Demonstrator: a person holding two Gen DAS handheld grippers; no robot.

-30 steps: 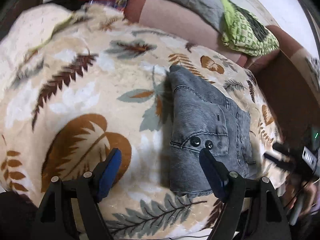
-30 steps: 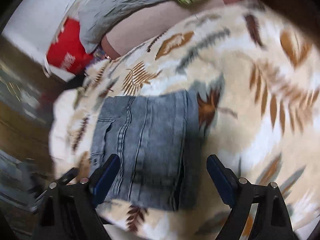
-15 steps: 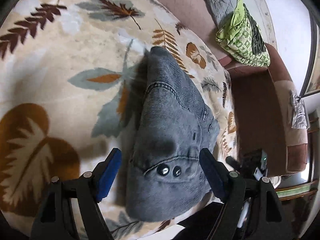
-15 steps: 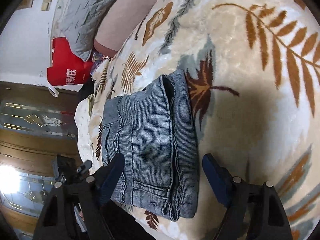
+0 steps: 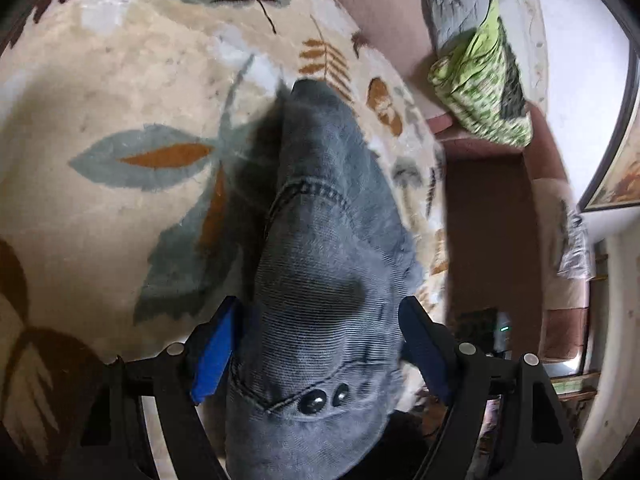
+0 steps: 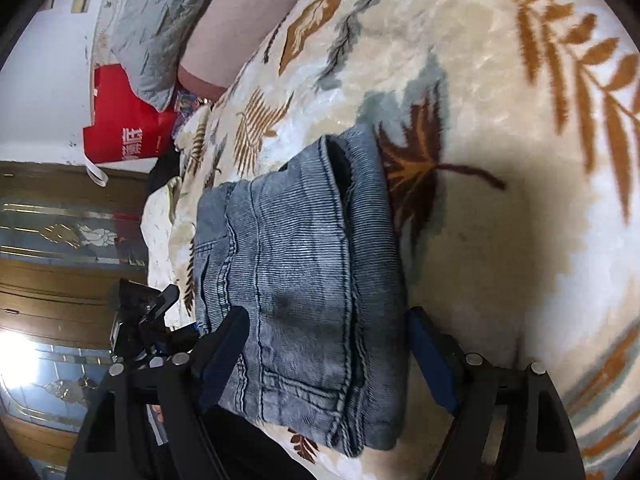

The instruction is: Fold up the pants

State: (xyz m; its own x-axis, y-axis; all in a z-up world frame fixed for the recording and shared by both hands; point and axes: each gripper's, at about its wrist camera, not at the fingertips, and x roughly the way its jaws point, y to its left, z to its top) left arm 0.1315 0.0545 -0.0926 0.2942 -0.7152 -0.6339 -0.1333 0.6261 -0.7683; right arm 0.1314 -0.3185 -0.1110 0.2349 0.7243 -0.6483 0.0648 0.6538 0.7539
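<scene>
Pants: grey-blue denim pants [image 5: 320,280] [image 6: 304,264] lie folded into a thick bundle on the blanket, near its edge; two dark buttons [image 5: 324,398] face the left camera.
Fold: stacked layers and a hem show at the end facing the right camera.
Left gripper: the left gripper [image 5: 320,354] is spread wide, its blue pads [image 5: 214,350] on either side of the buttoned end of the bundle; whether they touch the cloth I cannot tell.
Right gripper: the right gripper [image 6: 326,356] is also spread, its fingers flanking the opposite end, gripping nothing.
Blanket: cream plush blanket [image 5: 120,92] [image 6: 520,200] with brown and grey leaf print, under the pants.
Sofa: pinkish-brown sofa [image 5: 488,216] beyond the blanket.
Cloth: a green patterned cloth [image 5: 486,96] sits bunched on the sofa, well apart from the pants.
Pillow: grey quilted pillow [image 6: 160,28] against the sofa back.
Bag: red bag [image 6: 124,128] beside the pillow, by the wall.
</scene>
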